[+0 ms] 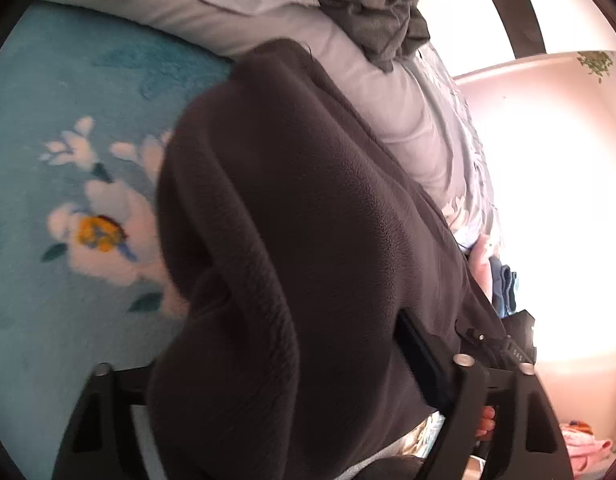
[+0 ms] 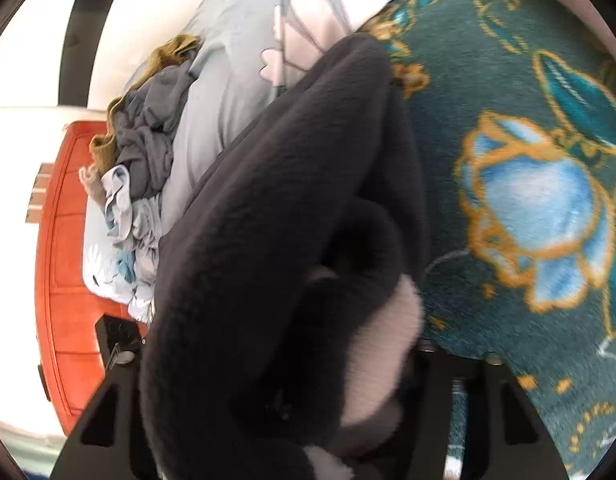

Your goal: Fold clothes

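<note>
A dark grey fleece garment hangs bunched in front of both cameras, lifted above the teal floral blanket. My left gripper is shut on the fleece; its fingers are mostly buried in the cloth. In the right wrist view the same fleece drapes over my right gripper, which is shut on it, with a paler inner lining showing. The fingertips of both grippers are hidden by fabric.
A pile of other clothes, grey and pale blue, lies on a light blue quilt; it also shows in the right wrist view. An orange wooden bed frame stands at left. The patterned blanket spreads to the right.
</note>
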Motion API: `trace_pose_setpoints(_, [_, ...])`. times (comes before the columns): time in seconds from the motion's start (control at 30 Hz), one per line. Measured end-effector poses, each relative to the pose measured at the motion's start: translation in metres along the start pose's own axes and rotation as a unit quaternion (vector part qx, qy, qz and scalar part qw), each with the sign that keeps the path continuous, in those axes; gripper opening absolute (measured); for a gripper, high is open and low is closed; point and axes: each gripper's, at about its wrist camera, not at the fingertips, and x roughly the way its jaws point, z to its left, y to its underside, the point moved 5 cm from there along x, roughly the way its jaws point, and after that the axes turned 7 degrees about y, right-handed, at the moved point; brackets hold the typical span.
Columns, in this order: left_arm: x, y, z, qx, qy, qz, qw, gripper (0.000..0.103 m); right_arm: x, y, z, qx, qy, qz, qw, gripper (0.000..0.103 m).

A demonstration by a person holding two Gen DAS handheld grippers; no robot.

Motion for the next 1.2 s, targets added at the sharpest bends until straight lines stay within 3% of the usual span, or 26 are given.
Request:
trace_pose_setpoints(0.17, [-0.011, 0.008, -0.026, 0.013, -0.036, -0.021, 0.9991, 0.047, -0.015, 0.0, 0.017, -0.009, 0.011, -0.01, 1.0, 0.039])
trace_pose_setpoints(0.23, [-0.014, 0.012, -0.044, 0.027, -0.039, -0.026, 0.9985, 0.043, -0.025, -0.002, 0.026, -0.013, 0.005, -0.013, 1.0, 0.037])
trace_pose_setpoints(0.5, [-0.036, 0.037, -0.138, 0.101, -0.022, -0.046, 0.9936, 0.04, -0.109, -0.002, 0.052, -0.078, -0.021, -0.041, 0.996, 0.036])
trace_pose_setpoints(0.63, [-0.047, 0.048, -0.198, 0.15, 0.013, -0.052, 0.9873, 0.04, -0.173, -0.011, 0.047, -0.099, -0.035, -0.072, 0.992, 0.035])
trace_pose_setpoints(0.73, [-0.085, 0.03, -0.222, 0.189, 0.041, -0.047, 0.98, 0.04, -0.232, -0.029, 0.033, -0.119, -0.029, -0.106, 0.987, 0.035])
trace_pose_setpoints(0.9, [-0.036, 0.028, -0.312, 0.232, 0.102, -0.022, 0.967, 0.04, -0.326, -0.074, -0.006, -0.136, 0.009, -0.159, 0.978, 0.035])
trace_pose_setpoints(1.03, [0.028, 0.027, -0.383, 0.263, 0.133, 0.002, 0.9557, 0.04, -0.392, -0.118, -0.048, -0.132, 0.048, -0.19, 0.972, 0.035])
trace_pose_setpoints(1.2, [0.092, 0.042, -0.423, 0.292, 0.154, 0.015, 0.9438, 0.038, -0.44, -0.163, -0.094, -0.135, 0.092, -0.21, 0.964, 0.035])
